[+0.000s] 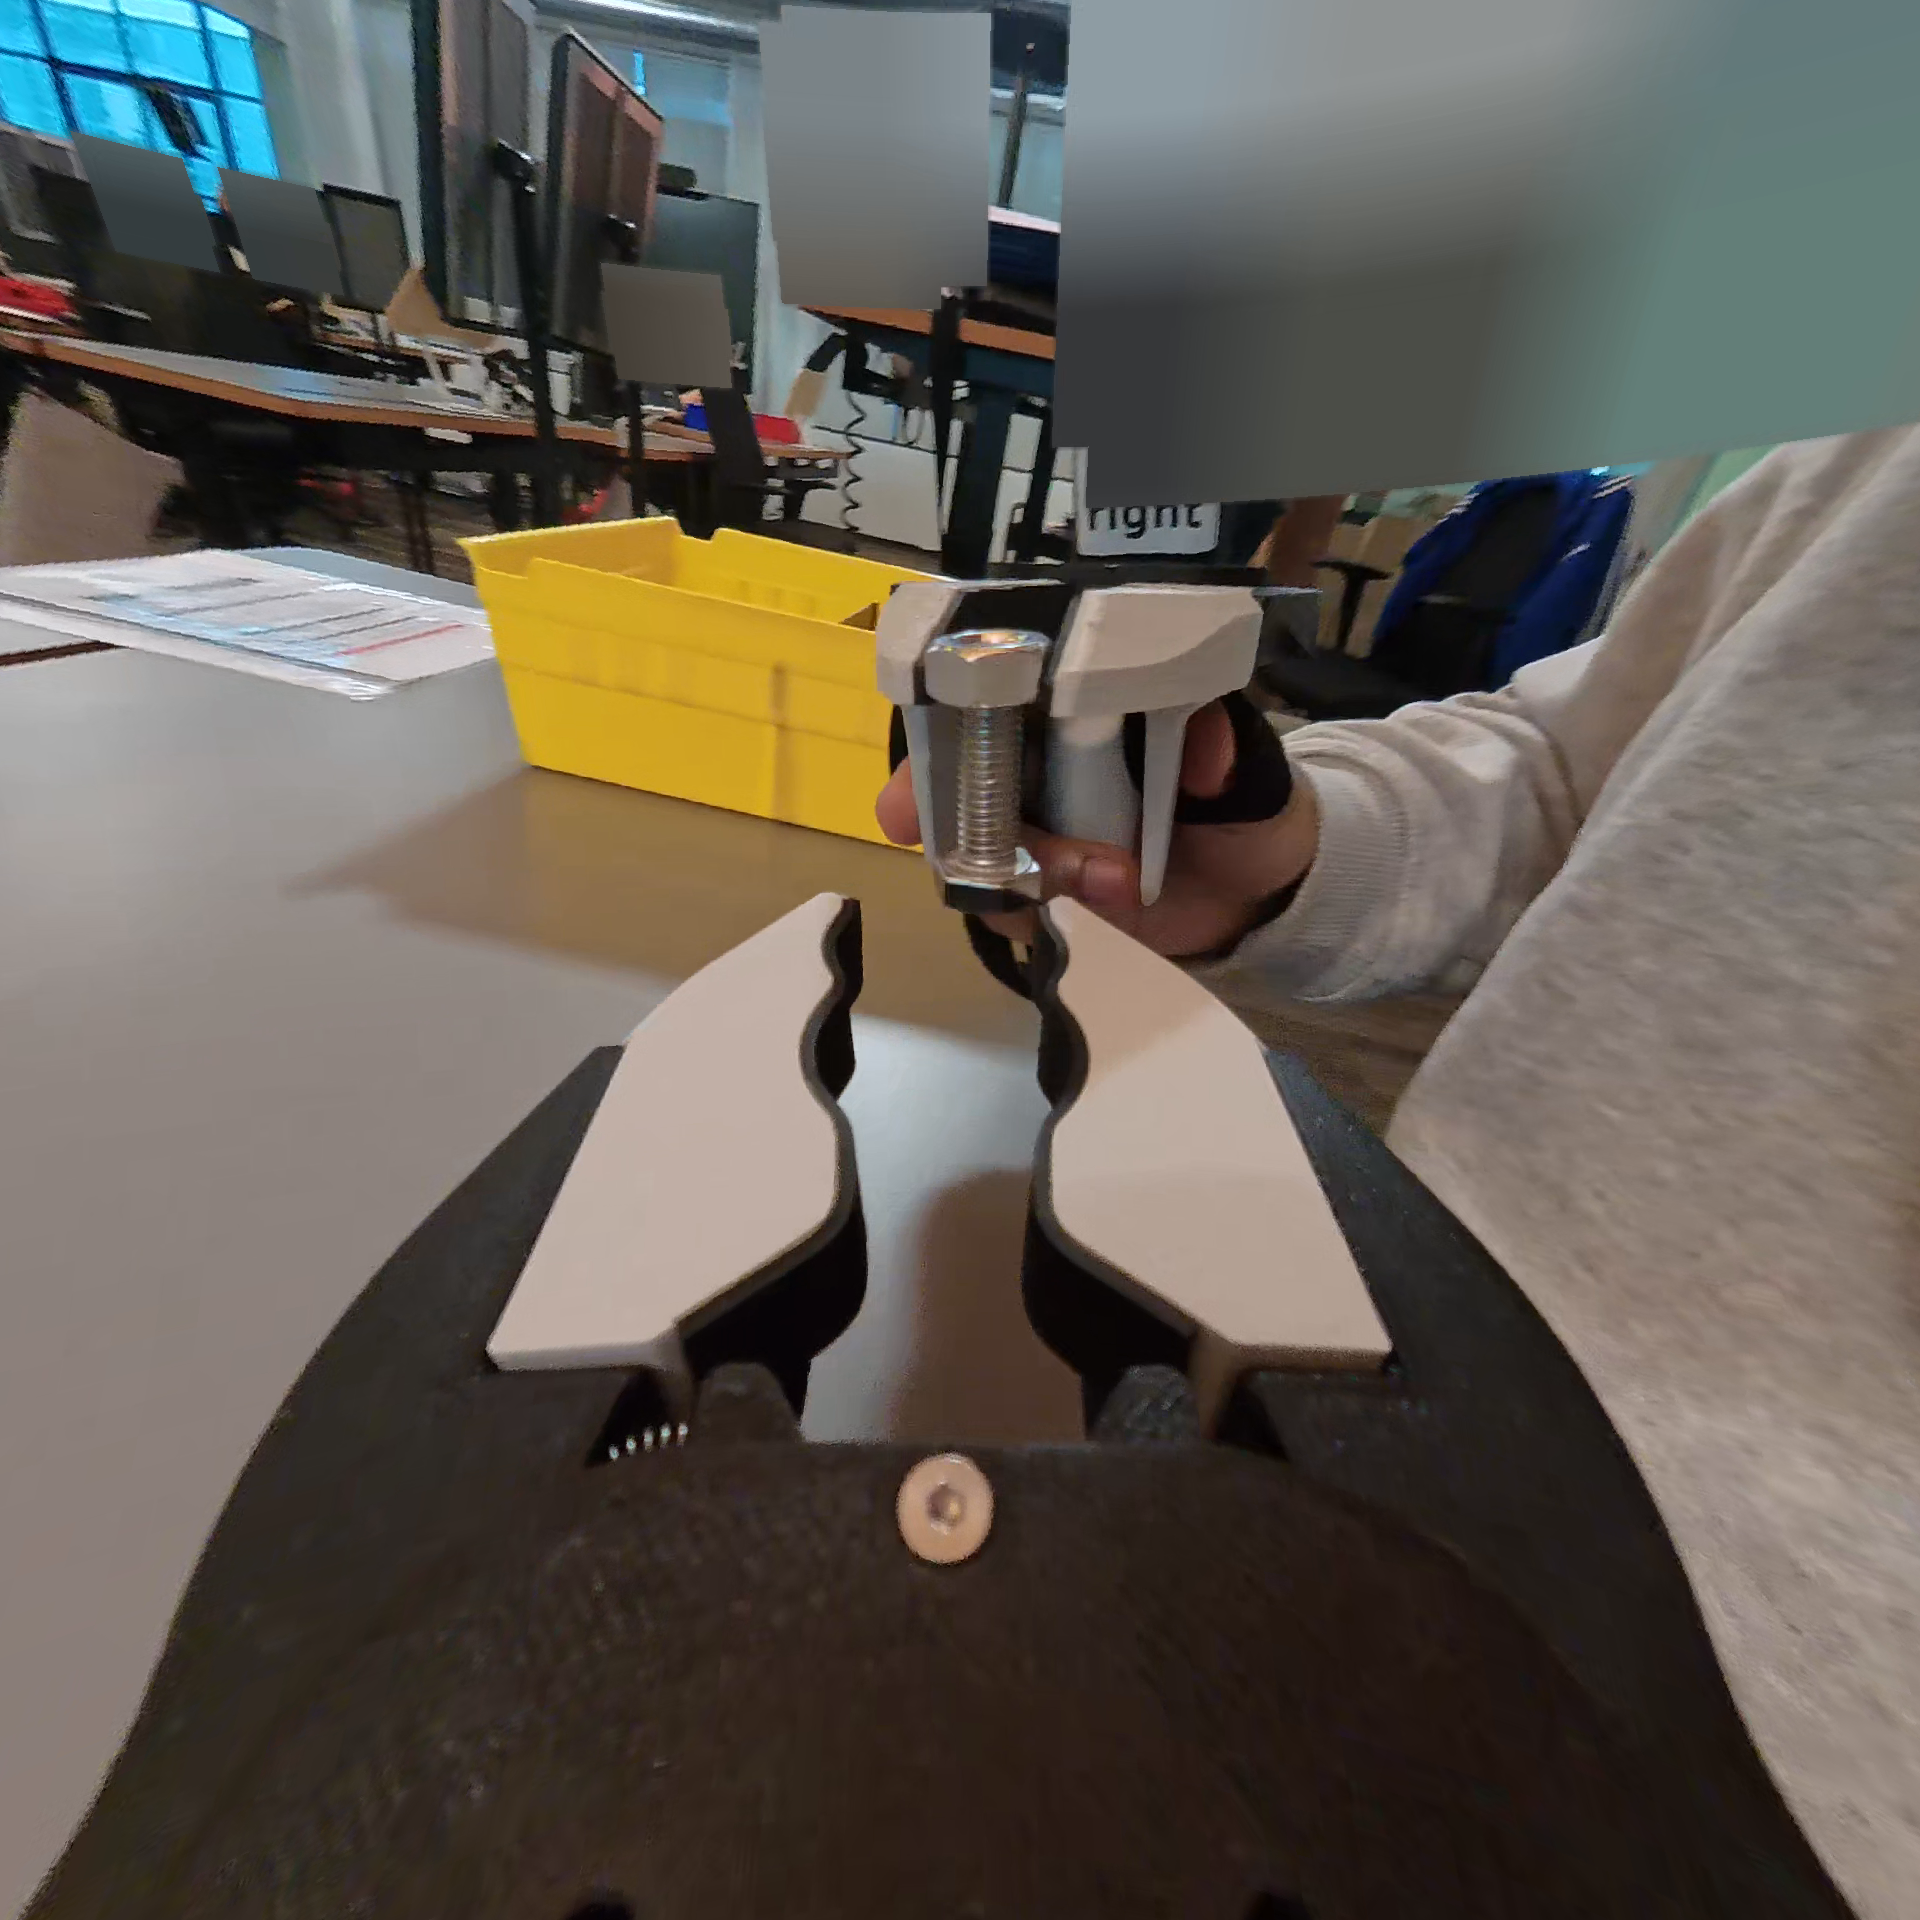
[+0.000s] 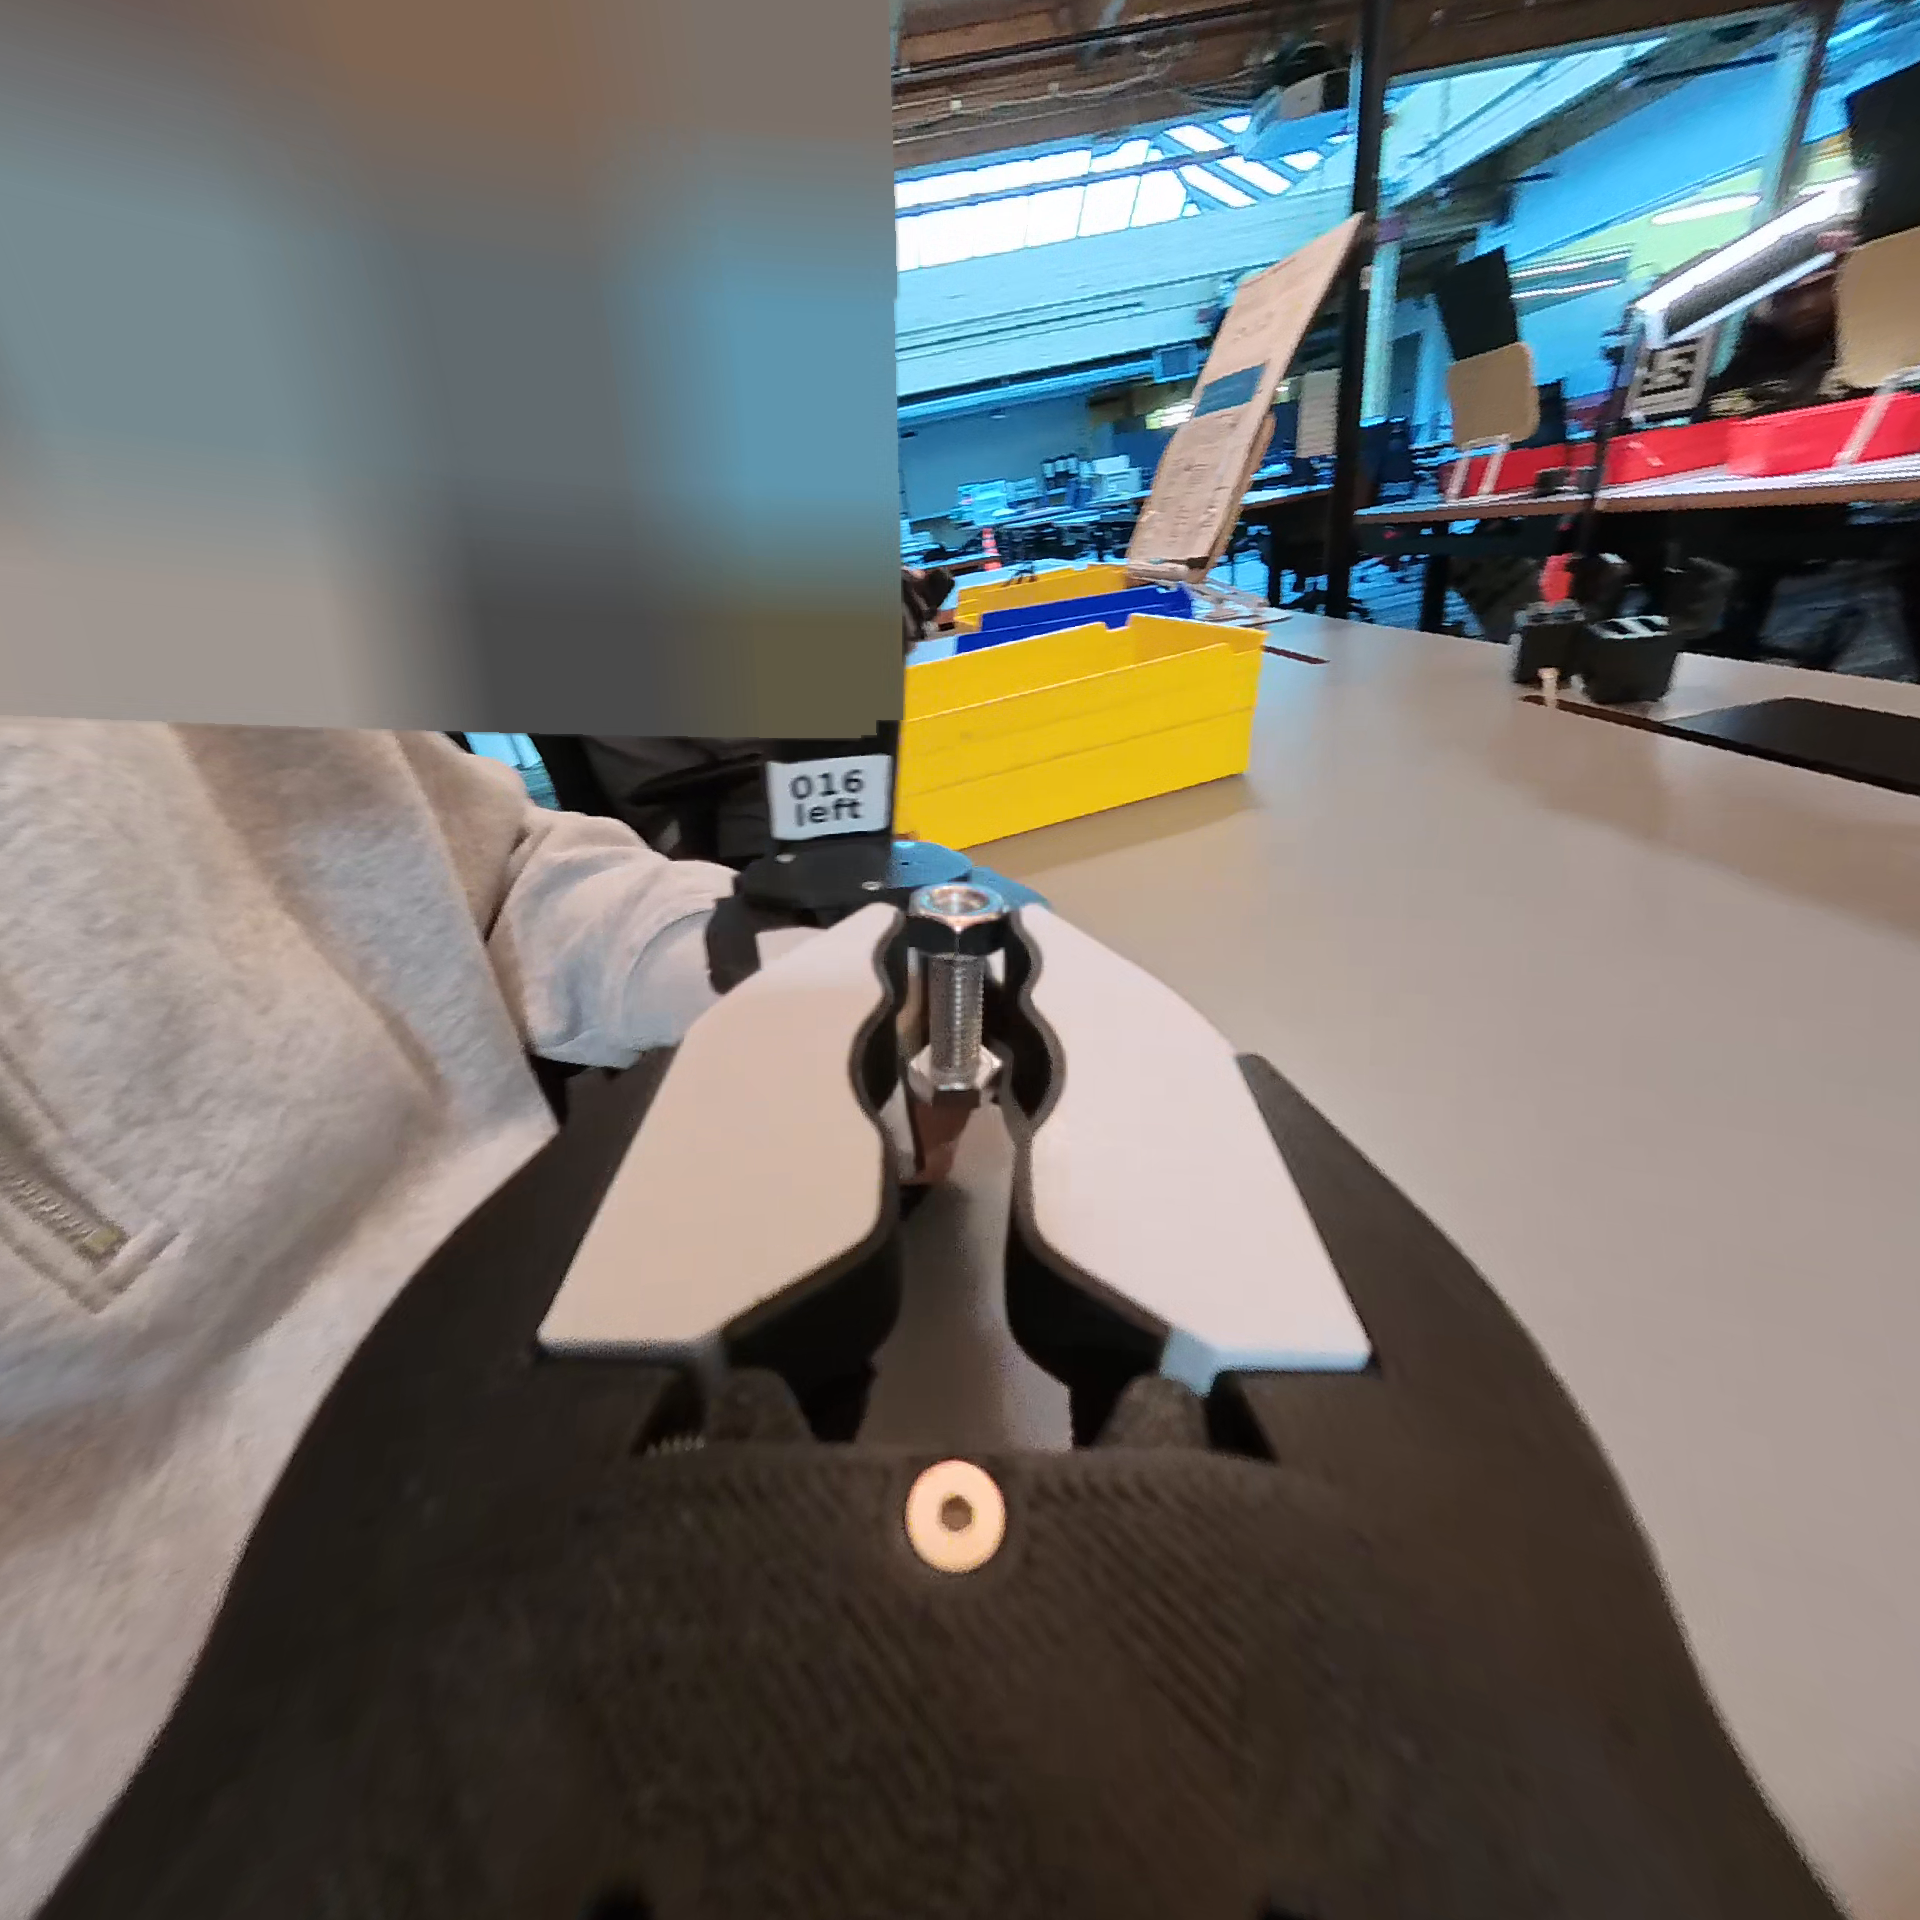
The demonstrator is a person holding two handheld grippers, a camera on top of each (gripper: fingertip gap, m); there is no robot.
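Right gripper (image 2: 951, 997) clamped on upright bolt (image 2: 954, 1003) with nut (image 2: 954, 1070) — left gripper (image 1: 951, 925) parted, empty, just beside; yellow bin (image 1: 686, 665) behind on table (image 1: 260, 935).

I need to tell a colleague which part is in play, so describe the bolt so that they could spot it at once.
Start at the yellow bin on the grey table. Just in front of it the right gripper is shut on a silver hex bolt, held upright. It has a nut threaded on its lower end, and it is the only loose metal part near the grippers.
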